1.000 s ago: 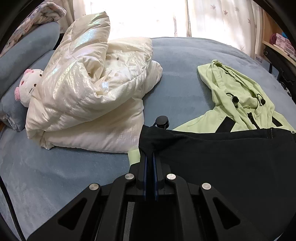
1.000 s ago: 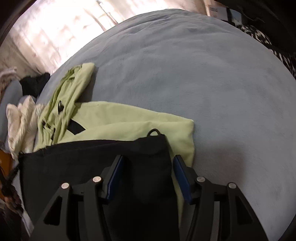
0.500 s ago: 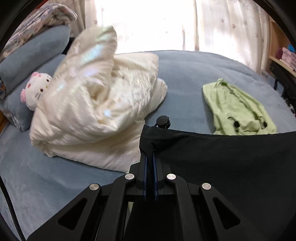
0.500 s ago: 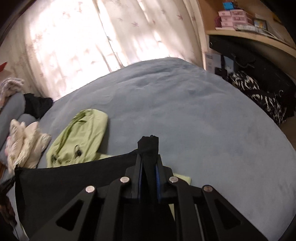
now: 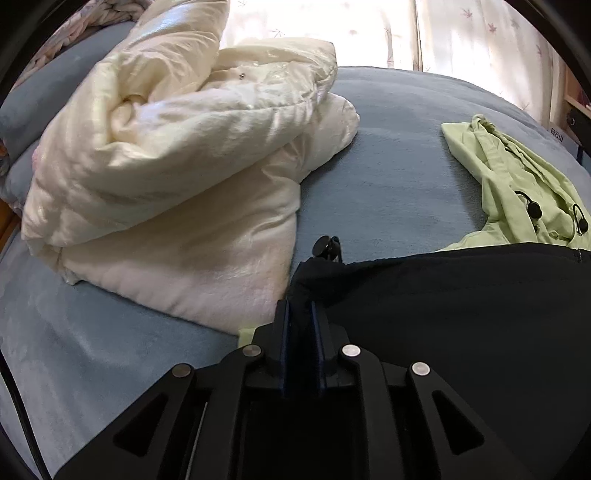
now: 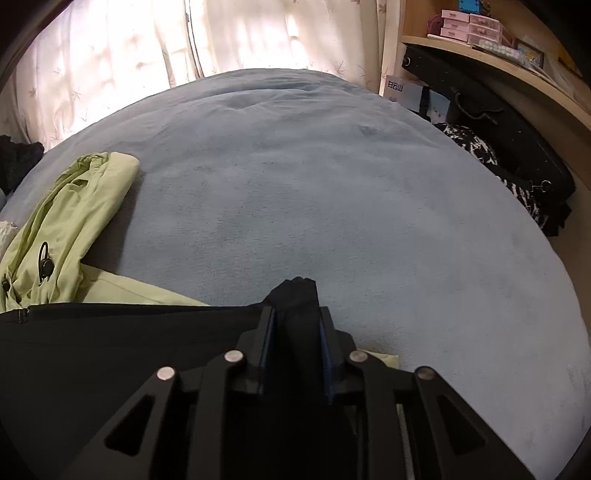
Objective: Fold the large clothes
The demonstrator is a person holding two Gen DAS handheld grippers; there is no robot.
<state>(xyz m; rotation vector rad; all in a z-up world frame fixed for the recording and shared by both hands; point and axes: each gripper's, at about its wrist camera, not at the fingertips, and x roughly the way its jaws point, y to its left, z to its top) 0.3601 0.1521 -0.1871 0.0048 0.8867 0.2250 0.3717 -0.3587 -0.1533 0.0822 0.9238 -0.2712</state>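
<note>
A light green hooded jacket [image 5: 517, 184] lies on the blue bed [image 5: 388, 166], its hood toward the window; it also shows in the right wrist view [image 6: 62, 225]. Its black lower part [image 5: 461, 314] is lifted and stretched between both grippers, covering the jacket's body. My left gripper [image 5: 300, 308] is shut on the black hem's left corner, where a black cord toggle [image 5: 325, 246] sticks out. My right gripper [image 6: 295, 314] is shut on the black fabric's [image 6: 129, 332] right corner, which bunches above the fingertips.
A bulky cream puffer jacket [image 5: 177, 166] lies folded at the left, against grey-blue pillows [image 5: 44, 85]. Curtains [image 6: 147, 44] hang behind the bed. A wooden shelf with boxes [image 6: 476, 29] and dark bags [image 6: 509, 147] stand at the bed's right edge. Bare blue bedding [image 6: 332, 184] lies ahead.
My right gripper has shut on the black hem and lifted it. Both grippers raised the stretched black fabric, then came lower and forward over the green jacket.
</note>
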